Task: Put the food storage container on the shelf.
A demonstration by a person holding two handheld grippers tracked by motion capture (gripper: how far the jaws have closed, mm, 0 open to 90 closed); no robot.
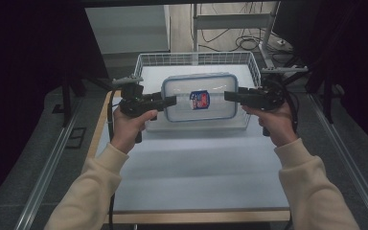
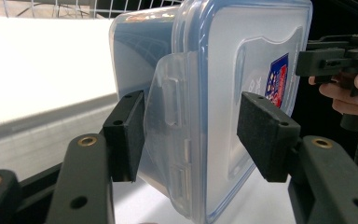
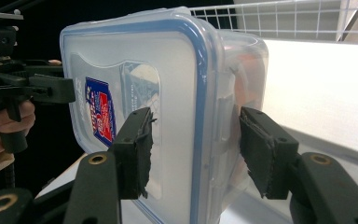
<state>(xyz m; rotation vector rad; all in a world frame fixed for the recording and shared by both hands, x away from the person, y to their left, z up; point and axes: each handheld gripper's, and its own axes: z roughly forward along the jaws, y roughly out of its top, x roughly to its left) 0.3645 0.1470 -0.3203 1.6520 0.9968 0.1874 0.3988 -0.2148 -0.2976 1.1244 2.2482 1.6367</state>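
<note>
Desk (image 1: 196, 167): white top across the lower middle of the high view.
Basket (image 1: 148, 60): white wire, at upper centre of the frame, behind and under the box.
Box (image 1: 199, 97): clear lidded container held above the basket, lid up, level; long axis runs left to right between the hands.
Left tongs (image 1: 171, 100): clamped on the box's left end flap.
Right tongs (image 1: 229, 95): clamped on its right end.
Advice: raise both ends evenly and keep the pull matched, or the box may tilt or slip.
</note>
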